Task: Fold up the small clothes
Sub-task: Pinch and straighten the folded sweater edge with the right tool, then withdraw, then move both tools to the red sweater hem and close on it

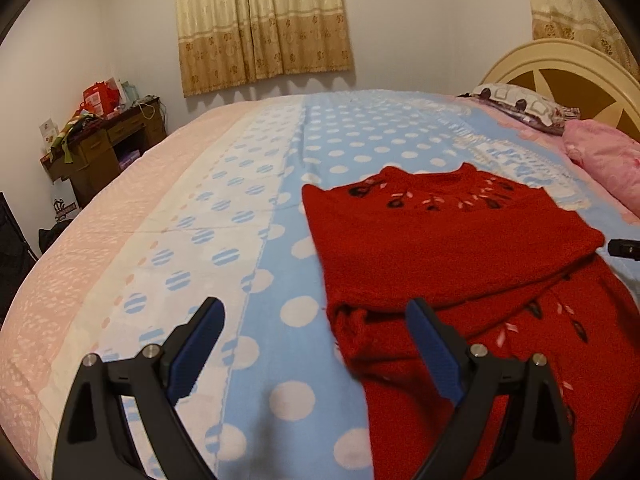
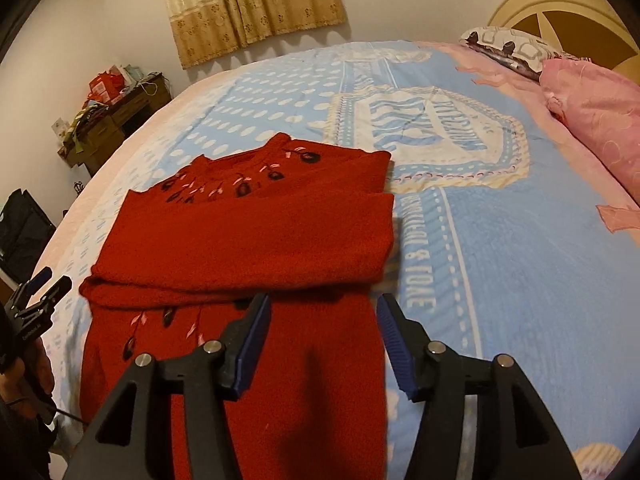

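A red knit sweater (image 1: pixel 460 248) with black and pink embroidery lies flat on the blue polka-dot bedspread (image 1: pixel 320 140). Its sleeves are folded across the chest in a band (image 2: pixel 248 240). My left gripper (image 1: pixel 314 314) is open and holds nothing, above the bedspread at the sweater's left edge, with its right finger (image 1: pixel 424 332) over the cloth. My right gripper (image 2: pixel 323 310) hovers open over the sweater's lower body near its right edge, and its pads press on nothing. The right wrist view shows the left gripper (image 2: pixel 52 280) at the far left. The right gripper's tip (image 1: pixel 624 248) shows at the left wrist view's right edge.
A pink pillow (image 2: pixel 600 120) and a patterned pillow (image 2: pixel 516 48) lie against the cream headboard (image 1: pixel 568 76) at the right. A cluttered wooden desk (image 1: pixel 108 140) stands by the far wall, left of the beige curtains (image 1: pixel 264 24). A person's hand (image 2: pixel 24 380) holds the left gripper.
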A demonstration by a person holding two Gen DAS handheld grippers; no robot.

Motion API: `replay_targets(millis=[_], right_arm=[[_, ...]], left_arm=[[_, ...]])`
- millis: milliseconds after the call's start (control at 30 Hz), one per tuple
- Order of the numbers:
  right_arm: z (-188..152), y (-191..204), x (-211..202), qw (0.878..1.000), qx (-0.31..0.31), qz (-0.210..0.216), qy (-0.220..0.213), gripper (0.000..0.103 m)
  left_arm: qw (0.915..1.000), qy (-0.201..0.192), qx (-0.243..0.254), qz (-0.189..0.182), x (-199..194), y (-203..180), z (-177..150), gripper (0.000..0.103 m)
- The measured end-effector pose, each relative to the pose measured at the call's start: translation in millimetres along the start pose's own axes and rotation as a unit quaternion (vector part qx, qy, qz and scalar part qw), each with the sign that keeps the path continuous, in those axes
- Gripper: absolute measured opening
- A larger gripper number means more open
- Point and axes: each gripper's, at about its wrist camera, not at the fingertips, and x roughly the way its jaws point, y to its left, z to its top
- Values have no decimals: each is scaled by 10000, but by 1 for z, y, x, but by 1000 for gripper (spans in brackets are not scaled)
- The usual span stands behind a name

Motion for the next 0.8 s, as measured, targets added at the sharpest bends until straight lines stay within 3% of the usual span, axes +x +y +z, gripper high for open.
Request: replay_targets(millis=[533, 800], right_arm=[[-42, 23, -50, 9994, -201, 239, -159, 57], [-71, 32, -74, 9989, -387, 266, -90, 57]], left_arm=[[9987, -289, 185, -372, -67, -4, -27, 95], [9972, -17, 474, -570, -92, -9, -70, 95]])
